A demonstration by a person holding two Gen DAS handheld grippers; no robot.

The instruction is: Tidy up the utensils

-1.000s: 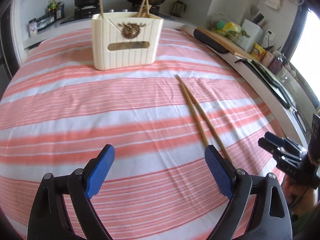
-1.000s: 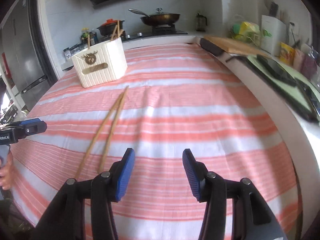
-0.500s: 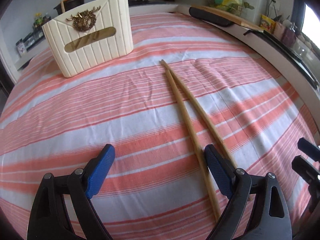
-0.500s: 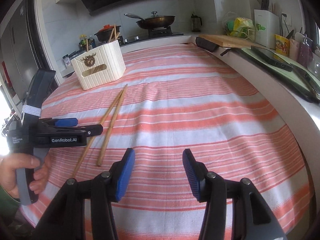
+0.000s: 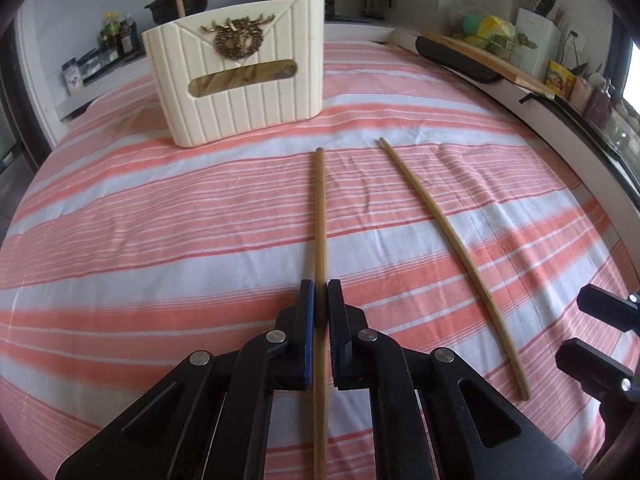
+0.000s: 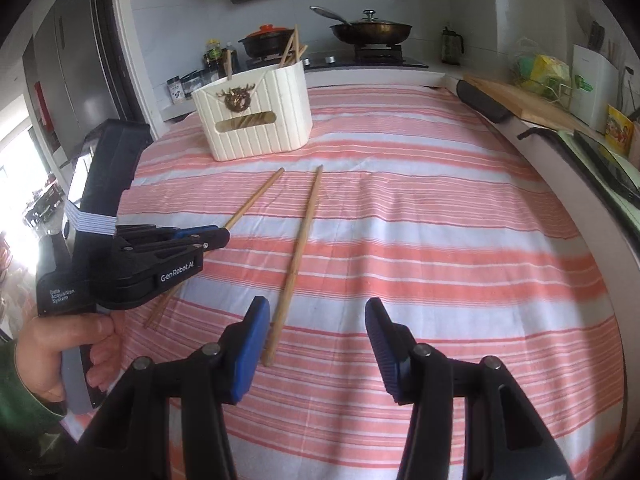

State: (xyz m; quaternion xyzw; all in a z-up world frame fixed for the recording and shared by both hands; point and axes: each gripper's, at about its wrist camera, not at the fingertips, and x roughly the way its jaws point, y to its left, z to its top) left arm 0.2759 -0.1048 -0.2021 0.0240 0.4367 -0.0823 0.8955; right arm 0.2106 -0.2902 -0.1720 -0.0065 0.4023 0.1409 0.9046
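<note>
At the far left of the right wrist view, a person's hand (image 6: 60, 344) in a green sleeve (image 6: 20, 412) grips the handle of the left gripper (image 6: 224, 235), whose jaws have just been closing and now pinch the left chopstick (image 5: 319, 216) between their blue pads; from the left wrist view that stick runs straight away from the jaws toward the holder, its far tip just short of it. Behind, the cream ribbed utensil holder (image 5: 240, 76) stands upright on the striped tablecloth (image 5: 120, 216), a brass stag emblem on its front, with several wooden sticks already poking out of its top. To the right, the second chopstick (image 5: 452, 256) lies flat on the cloth, apart from the first and angled away from it toward the near side. Further right, the right gripper (image 6: 314, 334) hovers over the cloth with its jaws parted and nothing between them; the near end of the second chopstick lies just beside its left pad (image 6: 250, 344), though whether they touch I cannot tell.
</note>
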